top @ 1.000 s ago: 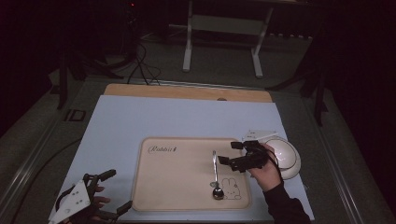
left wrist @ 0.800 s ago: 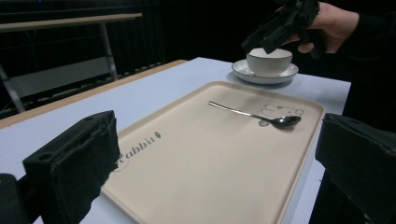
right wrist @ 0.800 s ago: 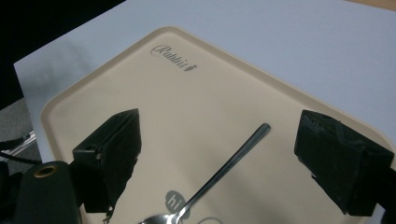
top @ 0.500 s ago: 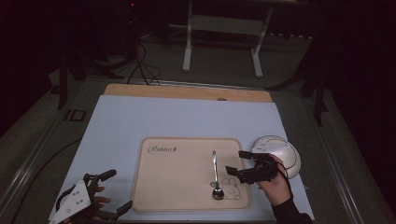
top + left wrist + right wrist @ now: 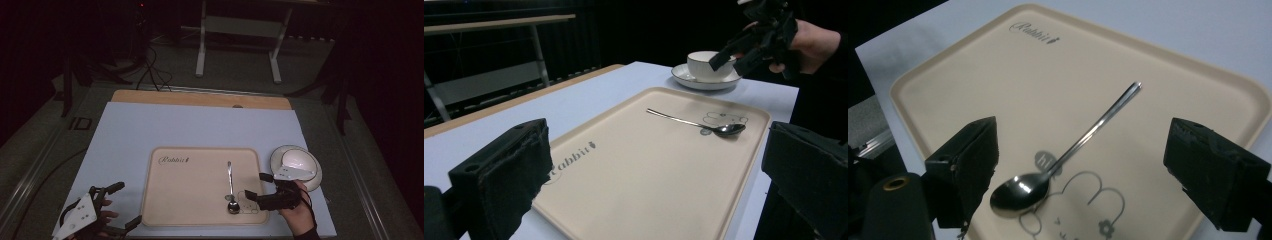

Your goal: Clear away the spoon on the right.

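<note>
Fingers spread, both grippers | spoon (image 5: 1068,155) on tray (image 5: 973,85)

A pale blue, wood-edged desk (image 5: 200,125) is sitting in a dim room, a white metal frame stand (image 5: 237,42) standing behind, black cables (image 5: 152,65) trailing across grey floor (image 5: 380,165).

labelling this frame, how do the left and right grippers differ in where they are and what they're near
The left gripper sits at the table's near left corner, off the tray, while the right gripper hangs over the tray's near right corner. The right gripper has the spoon lying between its open jaws, untouched; the left gripper faces the tray from farther off, with nothing between its jaws. Both are open and hand-held.
</note>
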The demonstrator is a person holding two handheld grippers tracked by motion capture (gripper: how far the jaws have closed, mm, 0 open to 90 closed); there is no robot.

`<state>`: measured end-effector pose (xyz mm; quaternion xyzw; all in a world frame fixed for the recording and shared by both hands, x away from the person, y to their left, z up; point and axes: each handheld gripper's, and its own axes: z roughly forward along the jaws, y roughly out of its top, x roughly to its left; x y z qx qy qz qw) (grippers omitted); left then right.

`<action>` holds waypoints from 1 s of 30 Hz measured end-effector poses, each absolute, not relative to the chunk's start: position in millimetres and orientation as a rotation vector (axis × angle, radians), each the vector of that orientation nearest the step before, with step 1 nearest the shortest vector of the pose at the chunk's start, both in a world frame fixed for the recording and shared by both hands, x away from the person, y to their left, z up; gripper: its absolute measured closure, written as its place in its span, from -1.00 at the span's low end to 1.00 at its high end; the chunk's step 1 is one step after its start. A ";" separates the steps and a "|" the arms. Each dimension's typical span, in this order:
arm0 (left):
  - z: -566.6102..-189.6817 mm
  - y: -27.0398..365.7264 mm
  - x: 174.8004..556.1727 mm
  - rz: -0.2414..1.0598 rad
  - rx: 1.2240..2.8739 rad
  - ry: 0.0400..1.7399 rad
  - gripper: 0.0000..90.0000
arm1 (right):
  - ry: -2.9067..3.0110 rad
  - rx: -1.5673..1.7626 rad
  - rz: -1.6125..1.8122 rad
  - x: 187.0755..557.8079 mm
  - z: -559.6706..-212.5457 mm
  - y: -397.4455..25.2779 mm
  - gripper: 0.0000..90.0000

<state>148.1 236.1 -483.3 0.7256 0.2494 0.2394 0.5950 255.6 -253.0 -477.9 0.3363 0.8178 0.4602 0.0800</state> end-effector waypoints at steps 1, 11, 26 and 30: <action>-483.4 235.9 148.2 0.556 1.685 0.578 -1.00 | 2.451 1.002 1.373 254.2 -479.7 -253.6 -0.69; -483.4 235.6 148.2 0.557 1.687 0.578 -1.00 | 2.452 0.989 1.368 240.8 -491.3 -260.8 -0.68; -483.4 235.5 147.9 0.558 1.688 0.575 -1.00 | 2.437 0.944 1.361 229.2 -506.5 -272.9 -0.69; -483.4 235.4 147.7 0.557 1.689 0.575 -1.00 | 2.426 0.936 1.369 227.5 -507.8 -276.3 -0.69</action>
